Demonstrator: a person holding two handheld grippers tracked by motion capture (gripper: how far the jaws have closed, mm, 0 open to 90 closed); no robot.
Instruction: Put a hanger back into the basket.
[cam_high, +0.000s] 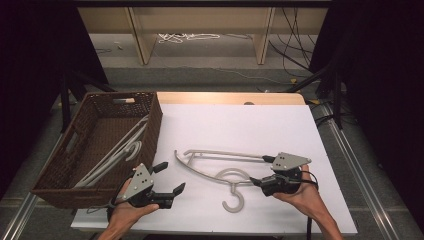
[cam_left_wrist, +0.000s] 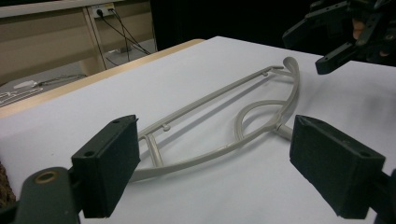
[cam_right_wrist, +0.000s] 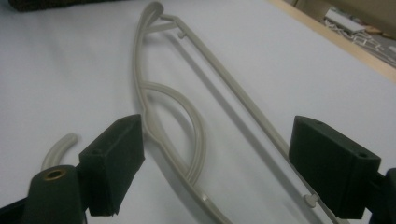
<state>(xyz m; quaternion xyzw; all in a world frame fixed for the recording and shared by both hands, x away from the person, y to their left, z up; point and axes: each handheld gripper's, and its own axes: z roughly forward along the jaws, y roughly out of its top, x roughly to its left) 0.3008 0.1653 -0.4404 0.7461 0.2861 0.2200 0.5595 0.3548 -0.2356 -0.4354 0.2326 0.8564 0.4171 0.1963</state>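
A pale grey plastic hanger (cam_high: 215, 155) lies flat on the white table top (cam_high: 240, 120), its hook (cam_high: 232, 202) toward the near edge. My right gripper (cam_high: 261, 170) is open, its jaws straddling the hanger's right end. In the right gripper view the hanger (cam_right_wrist: 136, 70) runs between the spread jaws of that gripper (cam_right_wrist: 215, 168), with the hook tip (cam_right_wrist: 58, 147) at the left. My left gripper (cam_high: 171, 177) is open and holds nothing, left of the hanger and apart from it. The left gripper view looks between its jaws (cam_left_wrist: 215, 163) at the hanger (cam_left_wrist: 211, 100) and the right gripper (cam_left_wrist: 336, 37) beyond.
A brown wicker basket (cam_high: 150, 120) stands at the table's left edge with similar grey hangers (cam_high: 120, 150) lying inside. Wooden furniture legs and loose cables (cam_high: 190, 37) sit on the floor beyond the table. Metal rails run along both sides.
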